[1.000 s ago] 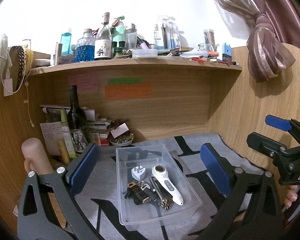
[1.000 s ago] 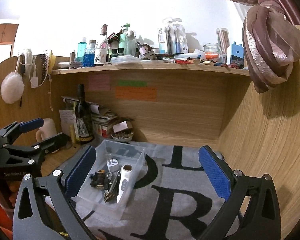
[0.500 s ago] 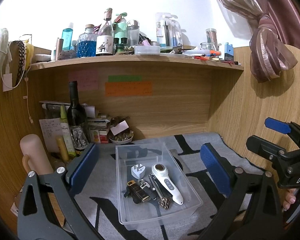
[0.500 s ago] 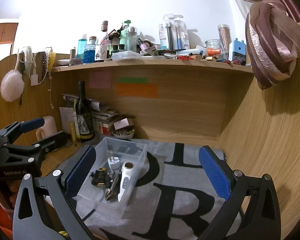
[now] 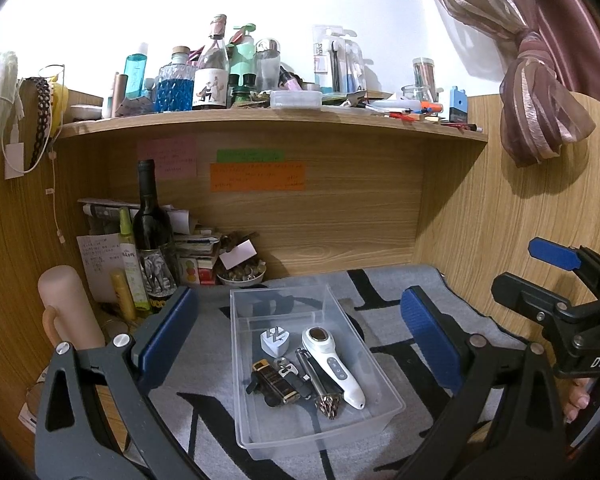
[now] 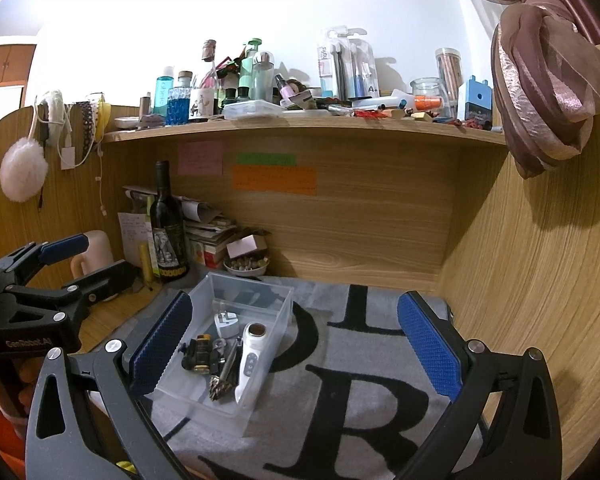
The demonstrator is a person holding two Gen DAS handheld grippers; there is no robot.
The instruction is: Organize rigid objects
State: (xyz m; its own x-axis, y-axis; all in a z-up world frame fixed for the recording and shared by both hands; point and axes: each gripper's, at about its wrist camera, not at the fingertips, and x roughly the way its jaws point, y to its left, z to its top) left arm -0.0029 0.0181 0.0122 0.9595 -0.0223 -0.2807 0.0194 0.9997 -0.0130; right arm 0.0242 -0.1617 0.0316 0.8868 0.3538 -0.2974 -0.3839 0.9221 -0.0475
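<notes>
Framing the scene, two grippers hang spread wide and empty above the desk: the left gripper (image 5: 300, 336) straddles one clear plastic bin (image 5: 260, 438), and the right gripper (image 6: 296, 348) is level beside it, its left pad over the bin's near-left rim. The bin rests on a grey mat (image 6: 360, 400) with black letters and holds five items: one white plug adapter (image 5: 275, 342), one white handheld device (image 5: 332, 366), one black-and-gold lighter (image 5: 274, 382), one small metal clip (image 5: 286, 370) and one metal rod with a bristled tip (image 5: 320, 382), all lying close together in the near half. Compared with a second ago, the bin and contents are unmoved; both cameras sit slightly lower, the shelf appearing higher in frame. Farther back stand one dark wine bottle (image 5: 153, 236) and one small bowl (image 5: 240, 276). One cluttered shelf (image 5: 268, 118) spans the rear.
</notes>
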